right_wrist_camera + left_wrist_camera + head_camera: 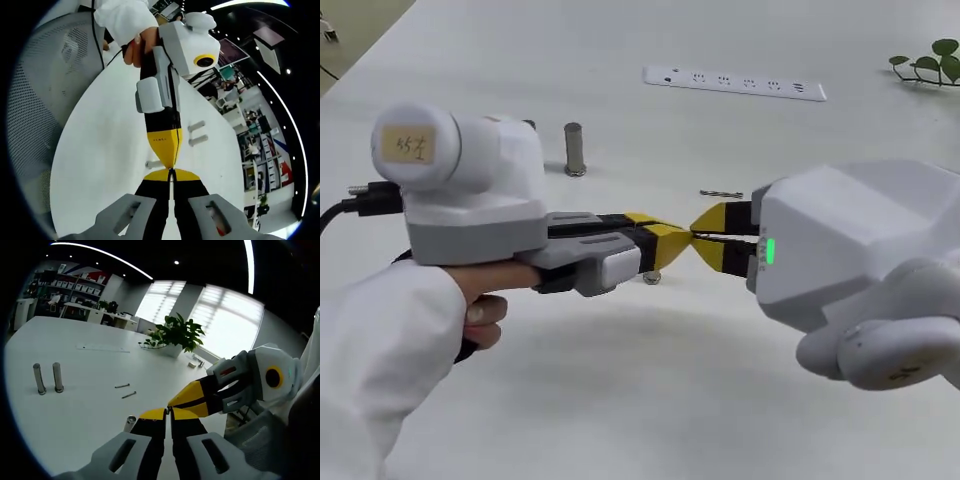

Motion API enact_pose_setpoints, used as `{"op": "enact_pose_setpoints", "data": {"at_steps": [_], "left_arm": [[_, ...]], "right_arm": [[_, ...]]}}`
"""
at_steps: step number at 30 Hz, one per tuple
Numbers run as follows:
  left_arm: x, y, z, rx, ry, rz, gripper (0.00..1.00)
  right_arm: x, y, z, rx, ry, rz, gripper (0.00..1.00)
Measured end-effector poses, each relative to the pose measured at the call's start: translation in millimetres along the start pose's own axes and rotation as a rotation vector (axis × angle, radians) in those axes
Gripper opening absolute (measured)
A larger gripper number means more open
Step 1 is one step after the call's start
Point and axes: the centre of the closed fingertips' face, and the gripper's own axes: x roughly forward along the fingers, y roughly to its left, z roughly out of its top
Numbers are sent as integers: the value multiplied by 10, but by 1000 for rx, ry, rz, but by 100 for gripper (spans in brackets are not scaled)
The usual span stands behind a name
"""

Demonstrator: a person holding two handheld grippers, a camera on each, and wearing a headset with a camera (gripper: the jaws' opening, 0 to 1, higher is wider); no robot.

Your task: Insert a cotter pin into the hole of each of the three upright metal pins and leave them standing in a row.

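Head view has the left gripper [682, 236] and right gripper [706, 237] meeting tip to tip above the tabletop [620, 380]. Both sets of jaws are clenched. A thin dark line between the right jaws may be a cotter pin, but I cannot tell that from a mere gap. Just under the left jaws sits the base of the near pin [652, 277], which seems to stand upright.

The main risk, as I judge it, is that near pin. It stands so close beneath the left jaws that a small dip or sideways nudge could tip it. If a cotter pin is pinched at the tips, a misaligned push or an early release would drop it, and it might roll out of easy reach. The tips could also press against each other and twist whatever is held.

The left gripper view gives what the head view lacks. It shows the two far pins [57, 376] standing side by side, well apart from the jaws, where the head view has one of them half hidden behind the left gripper. It also shows two loose cotter pins [129, 395] lying on the tabletop and the near pin's top beside the left jaw. The right gripper view adds the hand [142, 42] gripping the left gripper, with all three pins beyond it.
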Motion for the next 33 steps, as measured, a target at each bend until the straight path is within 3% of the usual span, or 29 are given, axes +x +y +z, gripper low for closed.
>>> {"op": "enact_pose_setpoints", "data": {"at_steps": [17, 25, 30, 33], "left_arm": [[-48, -6, 8, -20, 19, -2, 0], [-56, 18, 10, -15, 28, 17, 0], [-54, 22, -8, -20, 37, 19, 0], [-56, 28, -2, -19, 36, 21, 0]], "right_arm": [[-4, -4, 49, 7, -26, 16, 0], [22, -9, 60, -52, -30, 10, 0], [27, 7, 56, -22, -38, 21, 0], [24, 2, 42, -17, -38, 18, 5]]}}
